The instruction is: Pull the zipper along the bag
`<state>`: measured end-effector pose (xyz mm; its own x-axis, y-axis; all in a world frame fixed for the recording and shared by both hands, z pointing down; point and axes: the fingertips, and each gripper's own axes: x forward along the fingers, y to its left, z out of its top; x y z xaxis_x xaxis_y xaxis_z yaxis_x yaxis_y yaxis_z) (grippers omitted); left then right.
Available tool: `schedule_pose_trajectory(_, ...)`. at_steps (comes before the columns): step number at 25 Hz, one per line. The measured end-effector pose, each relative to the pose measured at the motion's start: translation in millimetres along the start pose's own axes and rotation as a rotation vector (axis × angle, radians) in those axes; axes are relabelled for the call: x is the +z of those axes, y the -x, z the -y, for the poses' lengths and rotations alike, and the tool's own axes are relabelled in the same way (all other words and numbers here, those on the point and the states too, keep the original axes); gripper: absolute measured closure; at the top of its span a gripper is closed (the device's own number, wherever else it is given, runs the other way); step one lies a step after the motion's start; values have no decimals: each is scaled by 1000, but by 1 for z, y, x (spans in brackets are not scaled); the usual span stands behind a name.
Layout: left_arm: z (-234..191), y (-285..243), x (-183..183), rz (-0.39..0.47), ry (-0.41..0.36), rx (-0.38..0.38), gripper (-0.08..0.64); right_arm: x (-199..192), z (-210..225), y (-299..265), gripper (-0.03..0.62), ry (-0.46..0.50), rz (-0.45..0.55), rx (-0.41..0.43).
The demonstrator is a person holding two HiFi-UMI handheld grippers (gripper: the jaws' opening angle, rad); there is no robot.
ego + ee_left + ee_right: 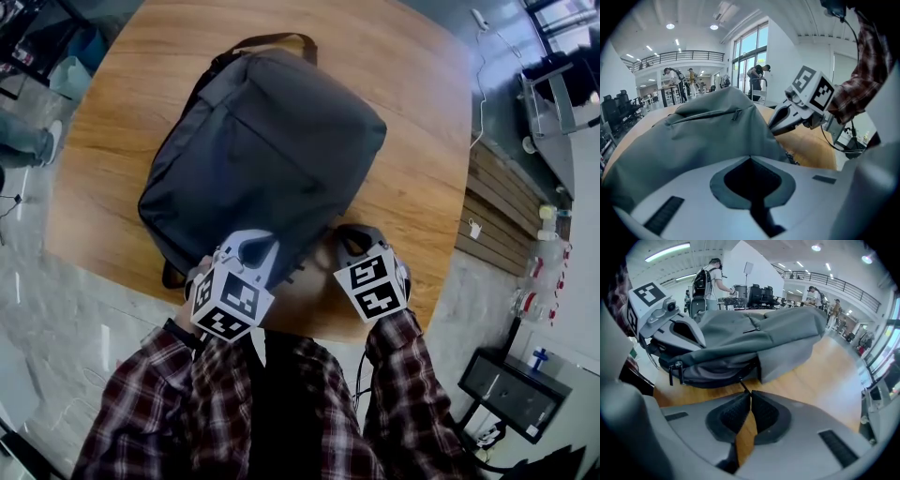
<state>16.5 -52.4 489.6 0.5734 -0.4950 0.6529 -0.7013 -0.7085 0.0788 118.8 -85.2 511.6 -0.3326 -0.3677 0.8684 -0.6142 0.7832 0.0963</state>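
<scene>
Grey backpack [262,150] is lying flat on a round wooden table [412,84], with the carry handle [281,39] on the far side and the other end toward the person.

The thin black zipper pull [744,386] sticks out of the backpack's near right corner. The right gripper [750,393] has its jaws pinched together right on it, and you can see bare wood under the pads.

The left gripper [750,158] is a bit further left along that same near edge. Its jaws are closed at the tips with the grey fabric caught right there, so it looks like it's clamping the backpack itself. The two grippers are close together but not touching.

In the right gripper view there's also a pair of spare pulls [675,372] dangling off the backpack's edge below the left gripper. The left gripper view shows a small pocket zip tab [737,114] up on the front panel.

Red plaid sleeves [403,375] come in from the bottom of the head view. A few people [710,280] are standing at desks way in the back of a big bright hall.
</scene>
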Motion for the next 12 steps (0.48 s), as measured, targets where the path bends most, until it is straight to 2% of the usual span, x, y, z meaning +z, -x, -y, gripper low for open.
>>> schedule_pose_trajectory(9,1,-1,1,-4,17,10,551,6,15,-8,577,-62,18,-7)
schedule_pose_trajectory(12,-1,1,4,10,38,9,551,9,7,-3,571,-72,53,23)
